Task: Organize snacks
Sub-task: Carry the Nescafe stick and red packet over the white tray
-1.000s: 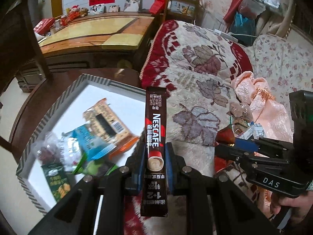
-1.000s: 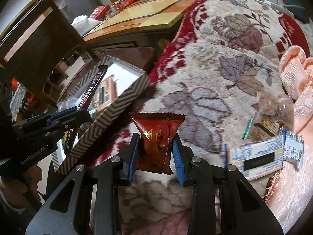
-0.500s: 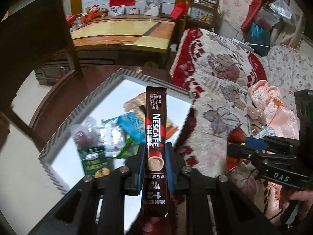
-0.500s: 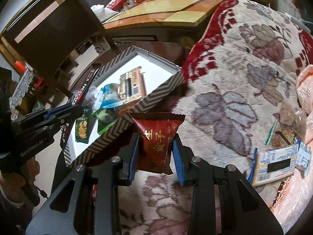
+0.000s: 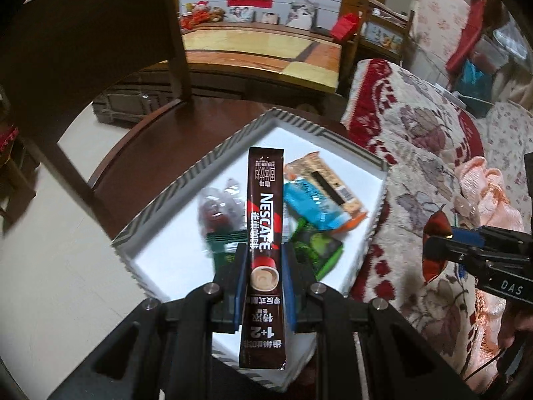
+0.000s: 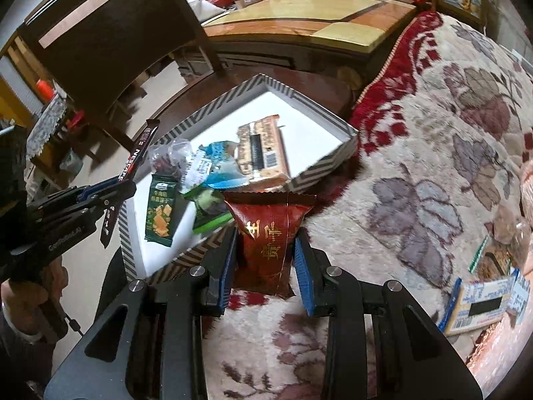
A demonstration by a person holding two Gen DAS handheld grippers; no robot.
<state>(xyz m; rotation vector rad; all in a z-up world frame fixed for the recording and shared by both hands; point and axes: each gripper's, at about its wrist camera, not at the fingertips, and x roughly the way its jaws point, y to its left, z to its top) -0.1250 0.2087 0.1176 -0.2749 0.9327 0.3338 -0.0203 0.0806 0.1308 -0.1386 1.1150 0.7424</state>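
Left gripper (image 5: 264, 278) pinches a Nescafe stick (image 5: 265, 233) upright over the striped box (image 5: 186, 183), above the near end of its white floor. Only the right wrist view shows the green cracker packet (image 6: 160, 211) at the box's near left corner. Right gripper (image 6: 264, 250) clamps a red candy packet (image 6: 269, 233) just outside the box's near right wall, over the floral blanket (image 6: 433, 166).

Left gripper (image 5: 265, 275) clamps Nescafé coffee stick (image 5: 265, 233) upright over striped-rim white box (image 5: 200, 166) holding snack packets. Right gripper (image 5: 433, 243), at right over floral blanket (image 5: 416, 140), pinches red packet (image 5: 436, 230).
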